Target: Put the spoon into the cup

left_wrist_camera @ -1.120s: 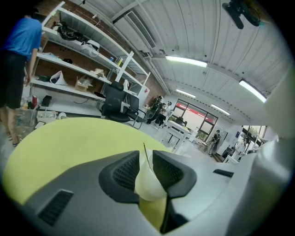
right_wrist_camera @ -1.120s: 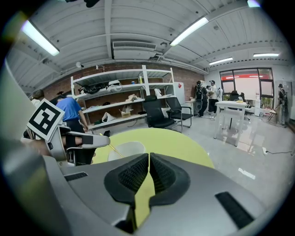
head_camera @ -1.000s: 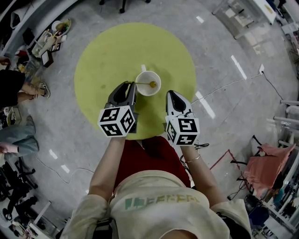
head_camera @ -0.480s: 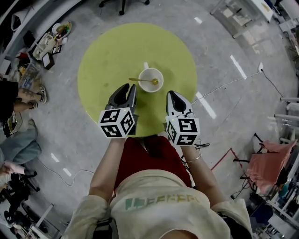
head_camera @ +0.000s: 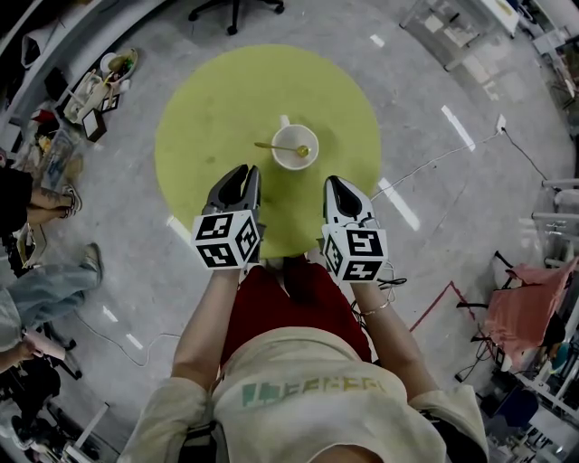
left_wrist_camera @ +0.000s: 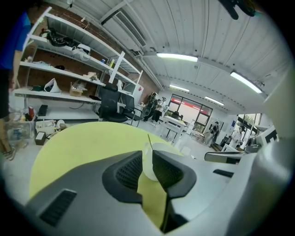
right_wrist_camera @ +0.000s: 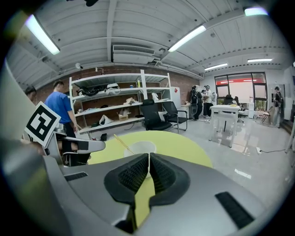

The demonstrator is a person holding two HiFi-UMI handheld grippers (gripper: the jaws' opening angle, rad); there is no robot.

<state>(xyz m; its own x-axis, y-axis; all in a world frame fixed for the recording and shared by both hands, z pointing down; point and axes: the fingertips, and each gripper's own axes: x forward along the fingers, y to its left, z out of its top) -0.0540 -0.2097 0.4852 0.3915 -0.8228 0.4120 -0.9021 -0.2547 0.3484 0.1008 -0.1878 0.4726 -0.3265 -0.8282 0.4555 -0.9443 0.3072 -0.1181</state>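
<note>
The spoon sits in the cup, its handle sticking out left over the rim. The cup stands mid-table. Both grippers hang near it, touching nothing: the left gripper with jaws narrowly apart, the right gripper with jaws pressed together. A chair stands beyond the table, and a cable trails across the floor on the right.

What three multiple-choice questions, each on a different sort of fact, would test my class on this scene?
1. Where is the spoon? A on the floor; B in the cup; C between a tool's jaws.
2. What colour is the table? A red; B yellow-green; C blue.
3. What do the two tools hold? A the spoon; B the cup; C nothing.
Answers: 1 B, its bowl lies inside, handle over the rim. 2 B, the round top shows it. 3 C, the left tool and right tool are empty, short of the cup.
</note>
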